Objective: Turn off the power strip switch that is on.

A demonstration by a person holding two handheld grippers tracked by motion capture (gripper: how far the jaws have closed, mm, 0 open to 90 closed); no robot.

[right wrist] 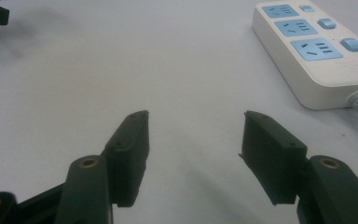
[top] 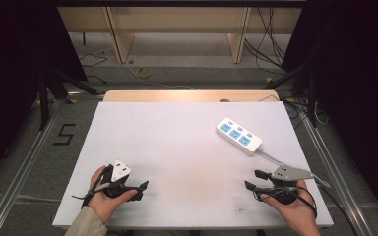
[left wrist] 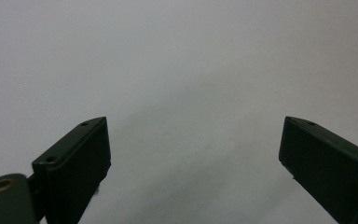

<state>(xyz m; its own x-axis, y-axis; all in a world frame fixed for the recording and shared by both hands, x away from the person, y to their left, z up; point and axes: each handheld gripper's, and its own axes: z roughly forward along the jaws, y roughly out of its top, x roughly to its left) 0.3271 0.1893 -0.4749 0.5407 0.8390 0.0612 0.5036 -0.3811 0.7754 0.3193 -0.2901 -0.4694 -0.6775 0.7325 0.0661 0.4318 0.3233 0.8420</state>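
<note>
Since the power strip lies upper-left of my right gripper, long axis diagonal, that hand's nearer (both my grippers, left gripper too, gape empty).

White table bears a power strip

In the high view the white bench is evenly and brightly lit from above, while the surroundings at both sides fall into near black, and the whole picture is soft and low in detail. In the left gripper view the left tongs are dim dark shapes, slightly blurred, against a plain grey-white surface that shades darker toward the lower middle. In the right gripper view the right tongs throw faint soft shadows forward on the bench, the power strip looks reasonably sharp, and the far upper left corner is smudged with a blurry dark shadow.
</note>
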